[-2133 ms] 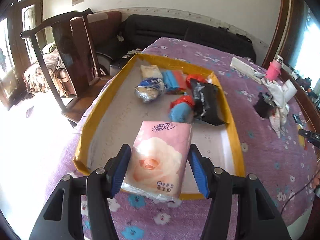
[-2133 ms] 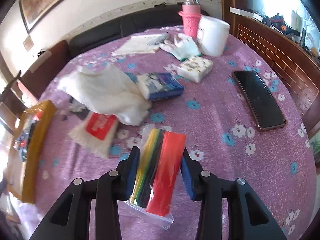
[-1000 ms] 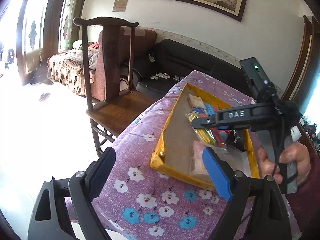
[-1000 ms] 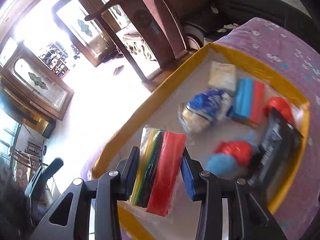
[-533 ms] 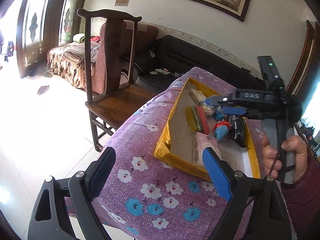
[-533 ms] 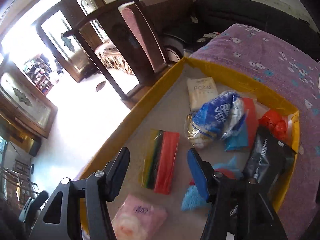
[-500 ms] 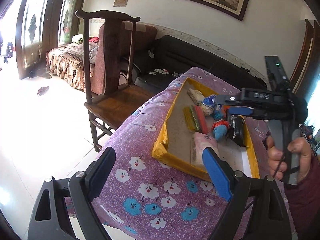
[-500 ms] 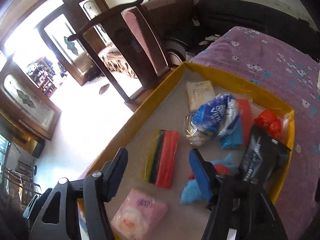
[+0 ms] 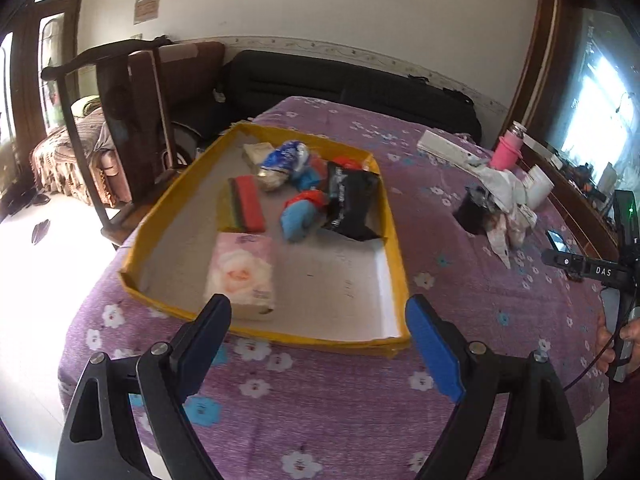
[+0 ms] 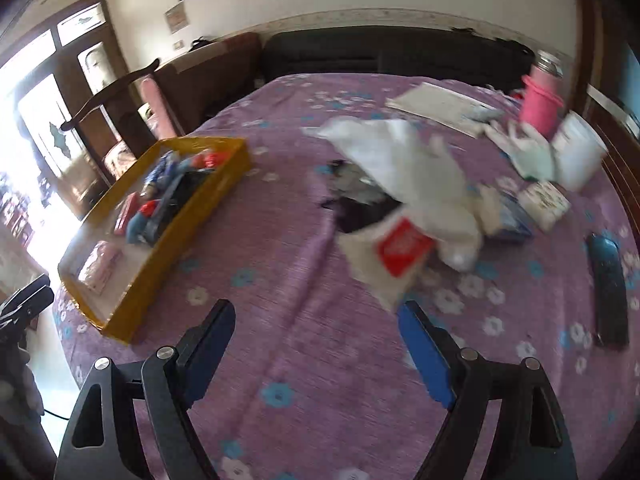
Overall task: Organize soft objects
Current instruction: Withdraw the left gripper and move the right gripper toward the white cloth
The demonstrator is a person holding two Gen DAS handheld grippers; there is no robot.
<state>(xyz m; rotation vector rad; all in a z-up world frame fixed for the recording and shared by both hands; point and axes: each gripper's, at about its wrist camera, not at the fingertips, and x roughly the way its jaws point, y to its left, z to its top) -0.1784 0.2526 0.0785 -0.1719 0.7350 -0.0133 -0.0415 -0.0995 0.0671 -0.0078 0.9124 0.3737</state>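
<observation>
Right wrist view: the empty right gripper (image 10: 316,336), jaws just opened wide, faces a soft, light white red-labelled plastic packet (image 10: 390,254), best pinched across its middle.

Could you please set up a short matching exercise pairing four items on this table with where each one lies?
Things:
1. pink tissue pack
2. black pouch
3. pink bottle
4. phone

Places:
A. far right of the table, standing
B. near corner of the yellow tray
C. right side of the tray
D. flat on the cloth, outside the tray

Pairs: 1-B, 2-C, 3-A, 4-D
</observation>
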